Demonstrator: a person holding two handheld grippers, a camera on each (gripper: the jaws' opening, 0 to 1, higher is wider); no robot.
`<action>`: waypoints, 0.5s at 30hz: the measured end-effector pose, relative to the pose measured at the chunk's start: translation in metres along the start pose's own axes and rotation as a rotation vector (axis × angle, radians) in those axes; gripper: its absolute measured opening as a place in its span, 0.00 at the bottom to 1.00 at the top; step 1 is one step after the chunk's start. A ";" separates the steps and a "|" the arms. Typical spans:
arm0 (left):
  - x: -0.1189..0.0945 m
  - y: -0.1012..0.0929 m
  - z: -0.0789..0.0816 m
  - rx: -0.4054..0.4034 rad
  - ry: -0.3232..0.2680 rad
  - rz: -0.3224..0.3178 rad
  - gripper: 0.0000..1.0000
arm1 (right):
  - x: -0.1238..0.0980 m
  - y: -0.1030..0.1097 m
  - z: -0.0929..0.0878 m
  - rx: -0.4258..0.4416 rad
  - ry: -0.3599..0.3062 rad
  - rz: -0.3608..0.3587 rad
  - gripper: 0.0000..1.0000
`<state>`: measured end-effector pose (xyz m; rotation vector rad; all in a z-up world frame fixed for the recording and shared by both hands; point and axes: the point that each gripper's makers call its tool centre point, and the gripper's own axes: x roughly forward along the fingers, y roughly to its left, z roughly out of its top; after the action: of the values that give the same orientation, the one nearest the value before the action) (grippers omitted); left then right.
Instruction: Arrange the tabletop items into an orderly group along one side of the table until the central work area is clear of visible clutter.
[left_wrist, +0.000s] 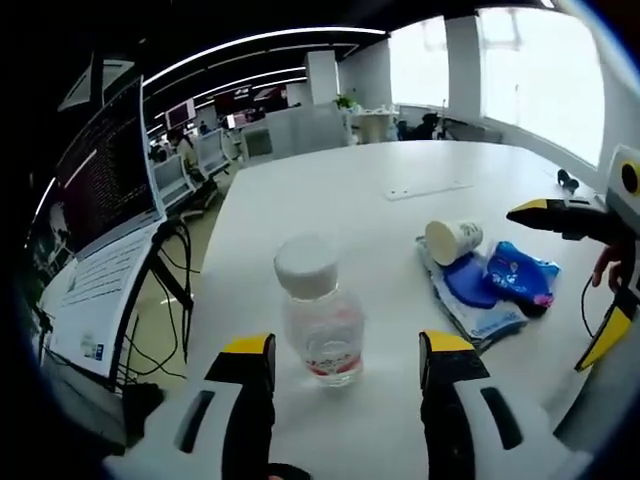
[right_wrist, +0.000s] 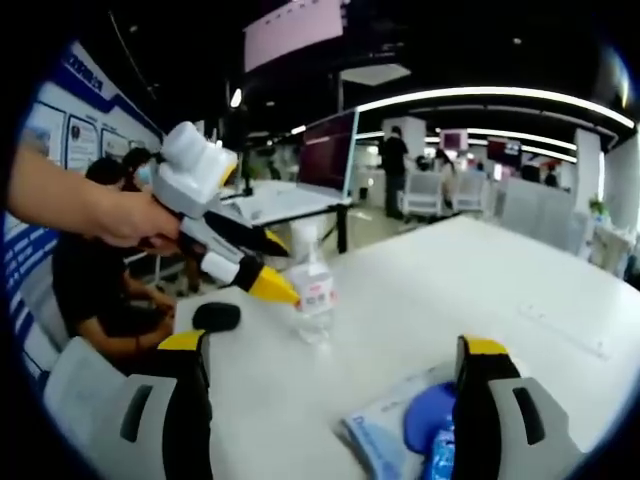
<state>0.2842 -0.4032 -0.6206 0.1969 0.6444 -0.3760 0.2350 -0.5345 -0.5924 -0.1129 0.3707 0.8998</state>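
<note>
Bottle (left_wrist: 318, 318), clear plastic with a white cap and a red-and-white label, is seen standing upright on the white table (left_wrist: 370, 210) near its front edge, between the spread jaws of the left gripper (left_wrist: 348, 360) and untouched by either of them. From the right gripper view the same bottle (right_wrist: 312, 290) is seen with the left gripper (right_wrist: 265, 262) around it, a hand (right_wrist: 125, 215) gripping the tool.

To the right of the bottle, a paper cup (left_wrist: 453, 240) is found lying on its side, resting against a flat blue-and-white packet (left_wrist: 475, 305); a blue pouch (left_wrist: 520, 275) lies on that packet. The right gripper (left_wrist: 575, 285) is held just beside this pile, jaws parted and nothing between them. A dark oval object (right_wrist: 216, 317) lies at the table edge. A monitor (left_wrist: 105, 170) stands beyond the table's left side.
</note>
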 end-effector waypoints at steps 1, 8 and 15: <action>-0.001 0.000 0.001 -0.008 0.001 0.007 0.57 | -0.003 -0.001 0.001 -0.006 0.000 0.005 1.00; -0.008 0.000 0.007 -0.056 -0.017 0.044 0.58 | -0.015 -0.009 0.002 -0.009 0.003 0.013 1.00; -0.010 0.003 0.007 -0.106 -0.028 0.092 0.59 | -0.022 -0.017 -0.002 -0.017 0.002 0.014 1.00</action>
<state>0.2817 -0.3992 -0.6087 0.1192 0.6235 -0.2550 0.2350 -0.5617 -0.5869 -0.1270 0.3661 0.9167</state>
